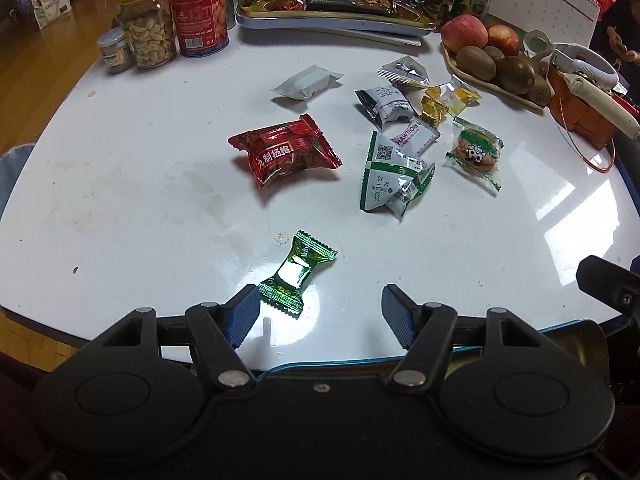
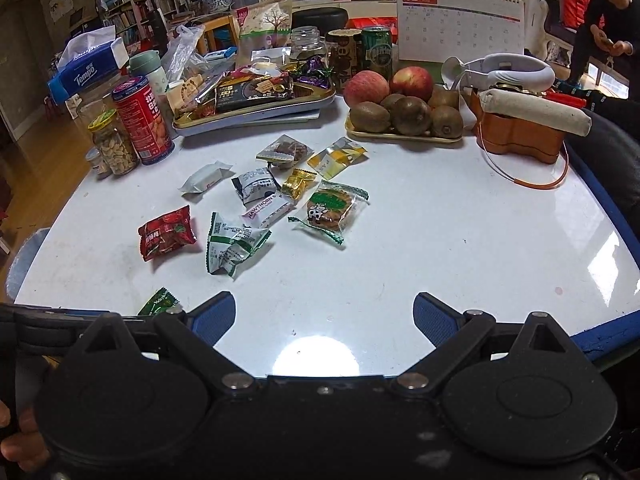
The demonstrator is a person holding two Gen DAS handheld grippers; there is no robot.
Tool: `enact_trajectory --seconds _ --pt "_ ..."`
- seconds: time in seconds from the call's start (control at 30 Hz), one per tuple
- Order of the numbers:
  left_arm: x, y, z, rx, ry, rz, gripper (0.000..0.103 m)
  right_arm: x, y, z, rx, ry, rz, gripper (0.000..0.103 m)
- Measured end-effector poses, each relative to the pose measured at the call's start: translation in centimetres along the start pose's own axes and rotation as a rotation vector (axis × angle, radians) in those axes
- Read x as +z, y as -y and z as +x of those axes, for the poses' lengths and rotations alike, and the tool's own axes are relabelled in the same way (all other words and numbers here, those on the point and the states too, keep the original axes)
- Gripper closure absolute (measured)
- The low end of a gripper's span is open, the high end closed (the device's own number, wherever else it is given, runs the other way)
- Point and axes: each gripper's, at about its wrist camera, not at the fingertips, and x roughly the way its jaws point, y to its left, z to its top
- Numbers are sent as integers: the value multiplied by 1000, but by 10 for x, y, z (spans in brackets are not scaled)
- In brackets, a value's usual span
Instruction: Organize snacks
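Two grippers hang over the near edge of a glossy white table [image 2: 420, 240], and we see both with their blue pads spread wide and holding nothing: the left gripper [image 1: 319, 316] and the right gripper [image 2: 324, 320]. We count roughly ten loose wrapped snacks strewn across the middle of the tabletop. A green foil candy [image 1: 298, 278] lies just in front of the left gripper's left pad, apart from the rest; farther back sit a red plum packet [image 1: 285, 151], a white-and-green wrapper [image 1: 394, 178] and a cookie in a clear pack [image 2: 330, 210]. At the far edge we find a tray of snacks [image 2: 256, 114], a red tin [image 2: 142, 120], a jar of nuts [image 2: 114, 146], a fruit tray [image 2: 404, 136] with apples and kiwis, and a desk calendar [image 2: 460, 24]. Beyond stand bookshelves, and a person [image 2: 604, 20] sits at the right. From the right wrist camera the green candy is mostly hidden behind the left gripper's body. We cannot read most wrapper print, and the gripper housings block the table's near rim.
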Motion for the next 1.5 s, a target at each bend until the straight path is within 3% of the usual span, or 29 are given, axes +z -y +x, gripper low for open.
enact_trajectory --seconds 1.03,1.5 --pt "2 -9 1 34 -13 -44 34 0 -1 0 0 -2 8 3" --pt "11 -38 8 -47 -95 -173 34 1 -10 9 19 -38 -46 3"
